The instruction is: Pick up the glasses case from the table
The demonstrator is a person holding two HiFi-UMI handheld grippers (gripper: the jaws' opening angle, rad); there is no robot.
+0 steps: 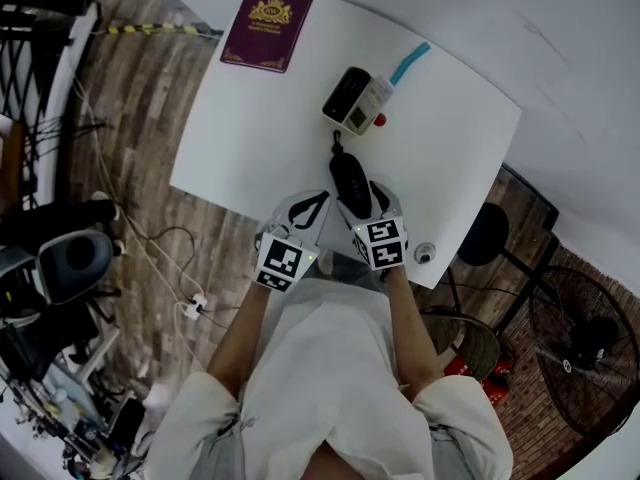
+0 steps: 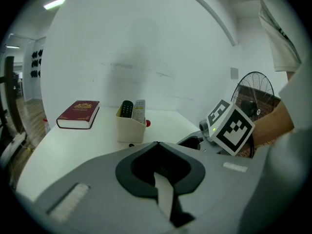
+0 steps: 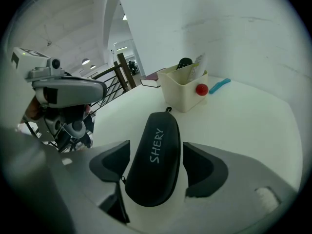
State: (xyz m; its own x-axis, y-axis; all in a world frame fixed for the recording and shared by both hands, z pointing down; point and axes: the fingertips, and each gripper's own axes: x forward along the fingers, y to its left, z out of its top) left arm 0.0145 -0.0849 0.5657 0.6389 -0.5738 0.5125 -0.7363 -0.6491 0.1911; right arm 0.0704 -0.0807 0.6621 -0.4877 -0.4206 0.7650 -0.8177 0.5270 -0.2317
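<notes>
Two grippers are showing in the head view at the near edge of the white table [image 1: 250,148]: your left gripper [image 1: 303,211] is waiting beside the work, while your right gripper [image 1: 362,200] is straddling the black glasses case [image 1: 348,176], which is lying flat just in front of the remote holder [image 1: 355,101]. A burgundy book [image 1: 267,26] is carrying a gold crest, its lettering too small to read. In the left gripper view, your left gripper [image 2: 161,172] is sitting with its jaws together and nothing between them. In the right gripper view, your right gripper [image 3: 156,152] is standing wide open around the glasses case [image 3: 153,174], with a gap on both sides and neither pad pressing. White letters on the lid are reading "SHERY". You are lining up the grasp, I judge; next you are needing to close evenly across the case's width, then lift.
</notes>
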